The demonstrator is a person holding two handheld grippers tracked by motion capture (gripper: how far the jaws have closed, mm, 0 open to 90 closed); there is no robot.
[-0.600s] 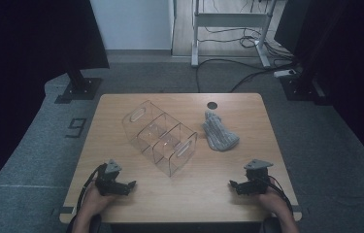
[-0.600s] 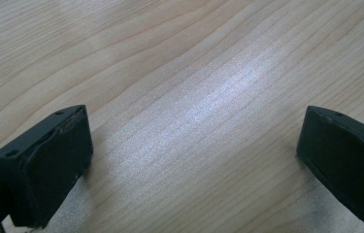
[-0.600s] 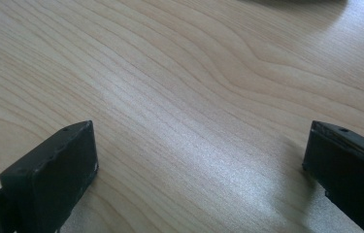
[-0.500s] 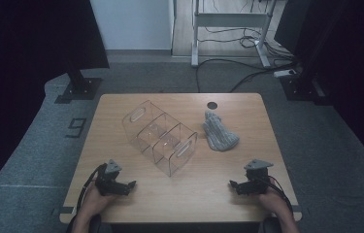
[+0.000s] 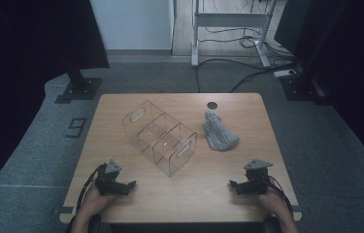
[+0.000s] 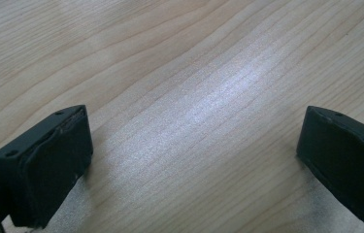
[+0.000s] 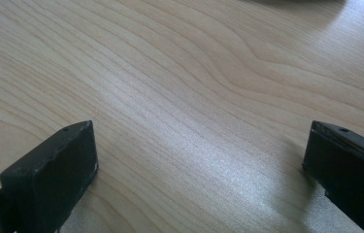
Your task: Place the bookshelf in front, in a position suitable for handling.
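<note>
Wood table (image 5: 121, 111), dark room, cables on the floor beyond. Left gripper (image 5: 130, 184) and right gripper (image 5: 232, 184) rest at the near edge, jaws spread wide, nothing between them. Clear organiser (image 5: 160, 138) sits well ahead of the left jaws, grey knit sock (image 5: 219, 135) ahead of the right. Risks: sock is limp, so a shallow pinch may slip; bumping the light organiser could shove it.

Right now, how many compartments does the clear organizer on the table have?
3, in a row inside the clear organizer: one at its far-left end, one in the middle, one at the near-right end.
</note>
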